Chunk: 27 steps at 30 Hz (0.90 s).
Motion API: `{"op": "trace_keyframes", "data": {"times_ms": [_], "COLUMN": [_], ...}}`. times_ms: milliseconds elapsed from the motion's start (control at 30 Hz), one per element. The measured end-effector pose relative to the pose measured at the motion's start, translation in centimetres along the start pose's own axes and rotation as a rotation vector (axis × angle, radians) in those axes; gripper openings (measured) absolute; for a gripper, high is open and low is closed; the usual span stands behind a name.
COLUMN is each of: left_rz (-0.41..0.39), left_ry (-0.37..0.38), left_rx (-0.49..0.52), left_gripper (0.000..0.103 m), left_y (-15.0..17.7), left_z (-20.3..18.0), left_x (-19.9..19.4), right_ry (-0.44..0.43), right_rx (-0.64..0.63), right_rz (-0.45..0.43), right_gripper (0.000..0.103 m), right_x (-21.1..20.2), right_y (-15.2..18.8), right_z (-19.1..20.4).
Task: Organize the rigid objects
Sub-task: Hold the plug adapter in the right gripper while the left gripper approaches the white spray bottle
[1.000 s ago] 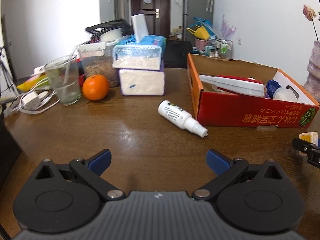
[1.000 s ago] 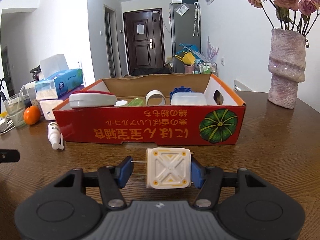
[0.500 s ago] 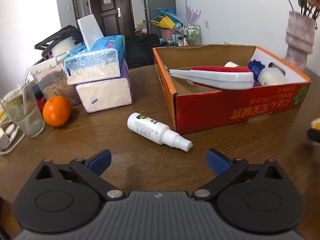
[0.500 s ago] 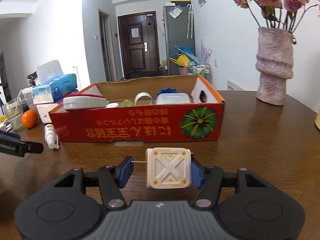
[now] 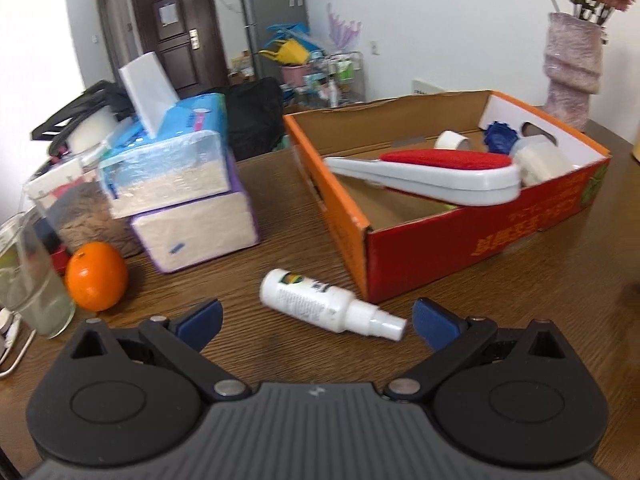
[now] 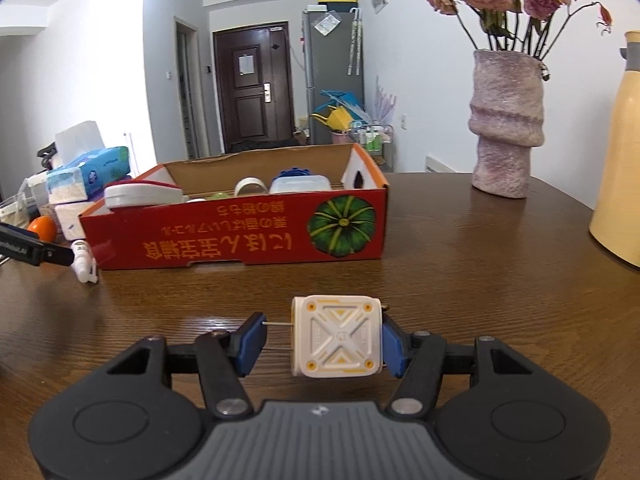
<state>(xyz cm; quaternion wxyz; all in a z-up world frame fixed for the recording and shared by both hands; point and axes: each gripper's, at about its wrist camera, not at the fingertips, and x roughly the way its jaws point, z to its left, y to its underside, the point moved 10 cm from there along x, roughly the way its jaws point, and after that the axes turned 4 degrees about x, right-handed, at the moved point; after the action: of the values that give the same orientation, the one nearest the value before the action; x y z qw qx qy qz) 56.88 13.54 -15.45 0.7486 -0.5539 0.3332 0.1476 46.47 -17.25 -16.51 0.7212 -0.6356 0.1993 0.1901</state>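
Note:
A white spray bottle point(image 5: 328, 306) lies on its side on the brown table, just ahead of my left gripper point(image 5: 318, 318), which is open and empty, its blue pads either side of the bottle's nozzle end. The red and orange cardboard box point(image 5: 472, 236) stands to the right of the bottle and holds a grey and red lint brush point(image 5: 432, 172), a tape roll and a blue-lidded tub. My right gripper point(image 6: 322, 340) is shut on a white and yellow plug adapter point(image 6: 336, 336), prongs against the left pad. The box point(image 6: 240, 236) lies beyond it, and the bottle point(image 6: 82, 260) at its left corner.
Two stacked tissue packs point(image 5: 180, 192), an orange point(image 5: 96, 276) and a glass of water point(image 5: 28, 276) stand left of the box. A pink vase with dried roses point(image 6: 506, 120) and a cream jug point(image 6: 620, 160) are at the right. A tip of the left gripper point(image 6: 36, 250) shows at the far left.
My left gripper has swung and rolled toward the spray bottle, which now lies close between its pads. My right gripper has drifted right, away from the box, still holding the adapter.

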Motion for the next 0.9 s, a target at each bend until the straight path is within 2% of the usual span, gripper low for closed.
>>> {"op": "trace_keyframes", "data": {"times_ms": [100,433,900], "left_rz": [-0.011,-0.024,-0.077], "left_ry": [0.042,0.058,0.124], "left_rx": [0.051,0.139,0.144], "left_gripper": [0.103,0.103,0.103], "left_y": [-0.3,0.2,0.6], "left_z": [-1.1,-1.2,-1.1], "left_x": [0.2,1.6,2.8], "right_ry": [0.028,0.124,0.055], "right_rx": [0.011,0.091,0.038], "right_rz": [-0.003,0.005,0.027], "right_gripper": [0.059,0.059,0.059], "right_x": [0.0,0.0,0.7], "right_y": [0.0,0.1,0.1], "right_z": [-0.6,-4.0,-2.1]}}
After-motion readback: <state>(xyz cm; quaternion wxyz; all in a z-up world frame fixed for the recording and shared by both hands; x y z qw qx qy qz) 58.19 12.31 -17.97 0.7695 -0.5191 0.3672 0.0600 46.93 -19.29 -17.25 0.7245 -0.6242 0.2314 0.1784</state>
